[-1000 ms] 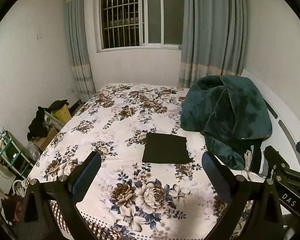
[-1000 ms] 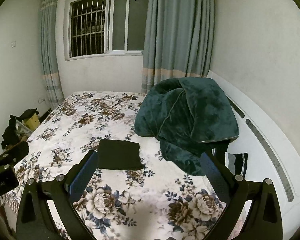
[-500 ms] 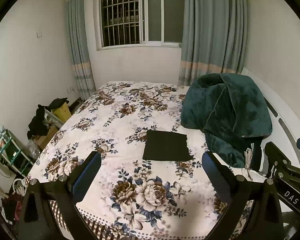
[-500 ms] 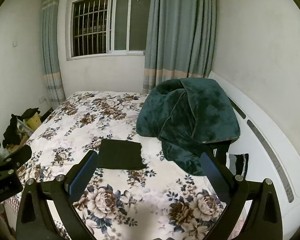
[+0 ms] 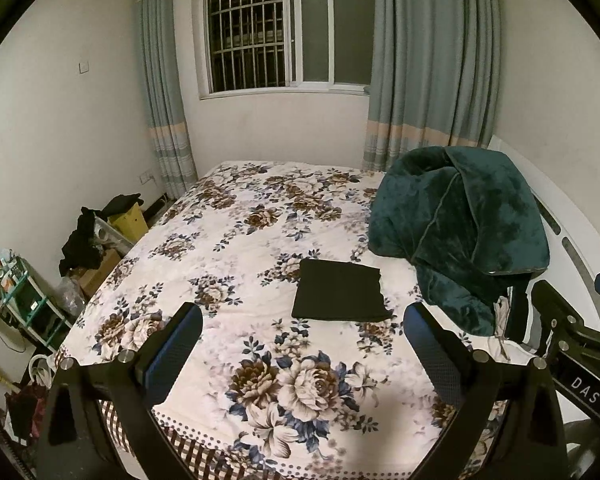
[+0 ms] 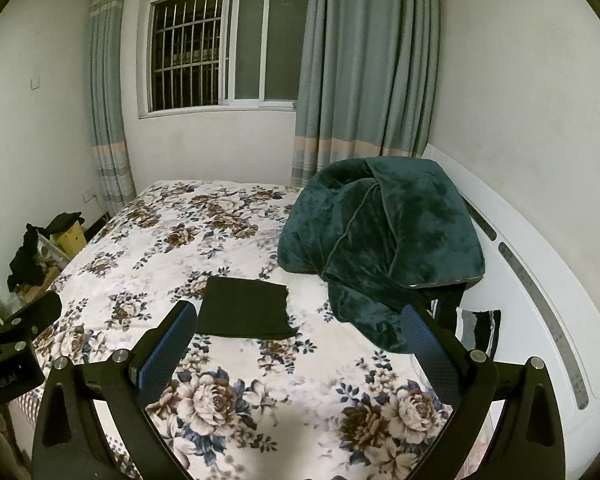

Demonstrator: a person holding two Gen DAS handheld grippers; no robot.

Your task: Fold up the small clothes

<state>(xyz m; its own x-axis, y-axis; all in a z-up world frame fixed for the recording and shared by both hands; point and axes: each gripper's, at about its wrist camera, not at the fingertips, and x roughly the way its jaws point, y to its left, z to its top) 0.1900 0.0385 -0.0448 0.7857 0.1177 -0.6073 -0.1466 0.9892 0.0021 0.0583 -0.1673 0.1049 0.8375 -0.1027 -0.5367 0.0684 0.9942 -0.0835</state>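
From where I sit, both sets of tongs hang above the near end of the bed point(image 5: 228, 240), well short of the cloth. The left tongs point(image 5: 302, 344) stand wide apart with nothing between them, and the right tongs point(image 6: 296, 344) are equally spread and empty.

The piece to handle is the black garment point(image 5: 338, 290), lying flat on the floral bedspread about mid-bed, just beside the heaped dark-green plush blanket point(image 5: 460, 232) but not touching it as far as I can tell. It reads as a tidy rectangle already, with straight edges and one slightly ragged corner at the near right; I judge it to be folded at least once, though I cannot count its layers.

I expect it to be light, limp and thin, a matte knit with no stiffness. It should drape the moment I lift it, and stacked layers may slide apart. I would pinch it at the two near corners, one per side, nipping all layers together and keeping the tips shallow so I do not catch the bedspread beneath, which looks soft and quilted. The blanket looks thick and velvety, likely to drag if brushed.
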